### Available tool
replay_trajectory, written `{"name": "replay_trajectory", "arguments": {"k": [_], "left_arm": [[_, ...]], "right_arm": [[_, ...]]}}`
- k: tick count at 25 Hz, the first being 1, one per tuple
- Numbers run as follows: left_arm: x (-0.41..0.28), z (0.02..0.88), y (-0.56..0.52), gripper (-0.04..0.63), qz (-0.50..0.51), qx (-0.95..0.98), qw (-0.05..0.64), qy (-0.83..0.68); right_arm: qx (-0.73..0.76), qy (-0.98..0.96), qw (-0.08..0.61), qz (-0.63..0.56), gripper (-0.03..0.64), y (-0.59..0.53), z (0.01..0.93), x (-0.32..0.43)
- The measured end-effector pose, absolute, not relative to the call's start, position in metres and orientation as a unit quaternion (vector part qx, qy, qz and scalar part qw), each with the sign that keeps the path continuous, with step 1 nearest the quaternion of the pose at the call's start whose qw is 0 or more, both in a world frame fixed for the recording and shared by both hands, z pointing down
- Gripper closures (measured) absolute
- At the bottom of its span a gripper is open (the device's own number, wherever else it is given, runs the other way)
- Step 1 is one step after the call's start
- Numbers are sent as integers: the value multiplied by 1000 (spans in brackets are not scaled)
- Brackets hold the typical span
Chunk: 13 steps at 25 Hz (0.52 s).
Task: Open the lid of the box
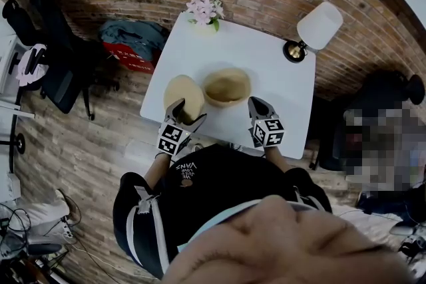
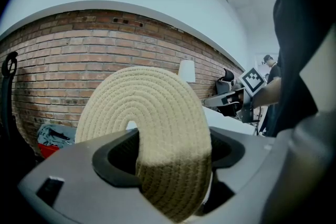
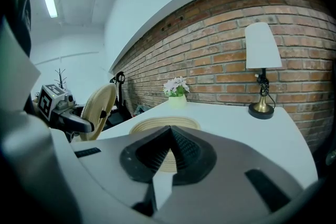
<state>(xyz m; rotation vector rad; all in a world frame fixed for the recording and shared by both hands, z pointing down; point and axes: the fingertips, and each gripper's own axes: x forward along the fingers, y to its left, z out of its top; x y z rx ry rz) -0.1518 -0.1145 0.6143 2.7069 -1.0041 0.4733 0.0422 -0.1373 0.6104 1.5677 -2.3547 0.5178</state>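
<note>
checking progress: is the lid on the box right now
No, the left gripper holds the lid upright, off the open box.

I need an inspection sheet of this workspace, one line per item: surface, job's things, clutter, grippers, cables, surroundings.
Surface: white table, mostly bare.
Job's things: woven basket open on the table; woven lid off it, held up on edge.
Clutter: table lamp and pot of pink flowers at the far corners.
Grippers: left gripper shut on the woven lid; right gripper shut, empty, near the woven basket.
Cables: loose cables on the floor, left of the person.
Surroundings: brick wall, black office chair, red and teal bundle on the floor.
</note>
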Motion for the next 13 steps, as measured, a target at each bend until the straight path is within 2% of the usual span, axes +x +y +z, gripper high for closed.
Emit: {"name": "replay_trajectory", "arguments": {"k": [13], "left_arm": [[-144,615,-114,222,166,920,108,-339]], "right_arm": [[539,-812,134,181,614,-138,614,46]]}}
